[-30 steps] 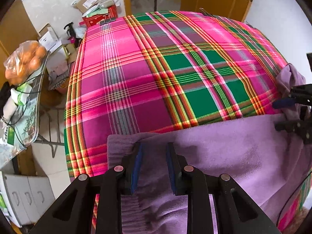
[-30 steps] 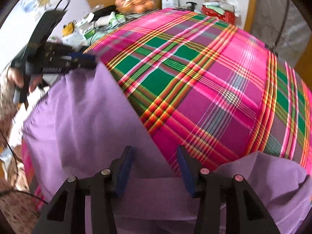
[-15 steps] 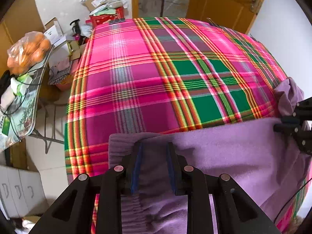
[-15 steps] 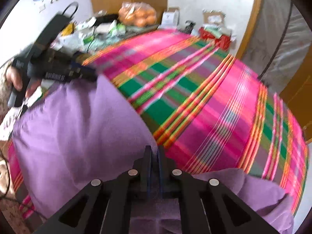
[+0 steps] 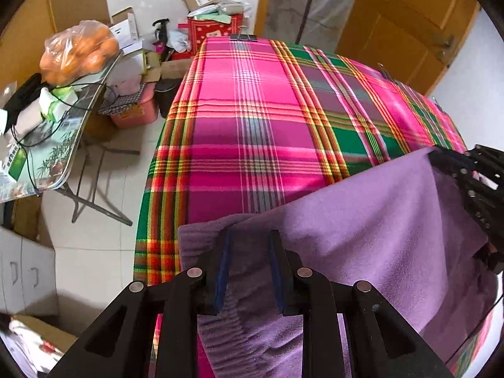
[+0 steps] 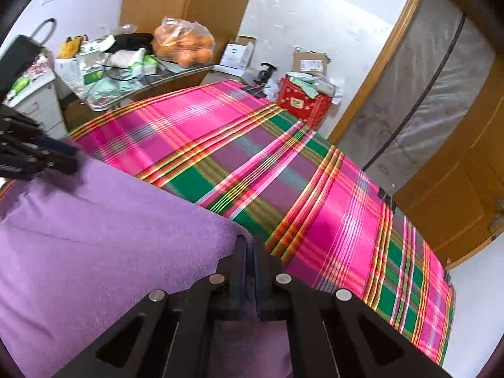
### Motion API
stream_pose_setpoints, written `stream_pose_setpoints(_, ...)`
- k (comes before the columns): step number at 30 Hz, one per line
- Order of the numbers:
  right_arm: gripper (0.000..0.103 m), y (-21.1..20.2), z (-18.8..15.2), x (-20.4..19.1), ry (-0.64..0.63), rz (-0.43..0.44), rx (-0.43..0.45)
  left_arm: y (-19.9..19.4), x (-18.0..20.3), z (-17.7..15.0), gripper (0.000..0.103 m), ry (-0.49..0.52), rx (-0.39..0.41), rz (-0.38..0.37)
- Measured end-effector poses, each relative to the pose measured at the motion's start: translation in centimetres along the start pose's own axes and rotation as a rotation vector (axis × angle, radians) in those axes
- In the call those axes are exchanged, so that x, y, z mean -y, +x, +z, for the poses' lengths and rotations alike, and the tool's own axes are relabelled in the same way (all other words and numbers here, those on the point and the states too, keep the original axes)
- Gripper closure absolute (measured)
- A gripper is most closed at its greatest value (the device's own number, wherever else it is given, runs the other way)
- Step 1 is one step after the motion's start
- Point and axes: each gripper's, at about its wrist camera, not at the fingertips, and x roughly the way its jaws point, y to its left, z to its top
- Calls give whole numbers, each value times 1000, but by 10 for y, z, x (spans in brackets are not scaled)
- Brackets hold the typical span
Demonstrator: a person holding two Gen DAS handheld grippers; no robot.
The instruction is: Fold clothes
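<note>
In the left wrist view, the left gripper [image 5: 249, 264] sits at the bottom centre with its blue pads part-way apart and a bunched, ribbed band of the purple fleece garment [image 5: 378, 230] between them. The cloth fills the gap, so this reads as a hold on a thick gather. The garment spreads across the lower right of the frame over the plaid blanket [image 5: 252, 132], and the right gripper [image 5: 441, 157] pinches its far corner at the right edge. The risk here is slip — a loose hold on a thick gather could let the band pull free if the two hands draw the cloth taut.

In the right wrist view, the right gripper [image 6: 250, 252] at bottom centre has its jaws closed almost flat on a thin edge of the purple fleece garment [image 6: 94, 245], which fills the lower left of the frame. The left gripper [image 6: 47, 157] shows dark at the left edge, at the cloth's other end. A pinch this close to the hem could slide off — and the frame is blurred, so a quick swing may drag the garment skew or ruck the plaid blanket [image 6: 330, 208] under it, spoiling the fold line.
</note>
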Motion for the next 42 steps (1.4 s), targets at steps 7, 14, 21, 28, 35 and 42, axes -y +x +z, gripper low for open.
stream_pose_setpoints(7,99,38,7,-14,-47,-82,-29,1,-3,3,78,-21,9,11)
stream_pose_setpoints(14,97,35,6,-11,-41,-91,-40,2,-5,3,78,-24,9,4)
stream_pose_setpoints(21,97,-23,-6,26,134,-7,9,-25,-6,-8,78,-35,59,12)
stream_pose_setpoints(28,92,-107,-74,72,368,9,71,-67,-18,-38,77,-90,116,40)
stream_pose_setpoints(35,81,-167,-177,95,516,-98,30,-102,16,-88,77,-61,143,-31)
stream_pose_setpoints(42,71,-187,-280,113,710,-157,-21,-104,80,-129,76,8,122,-193)
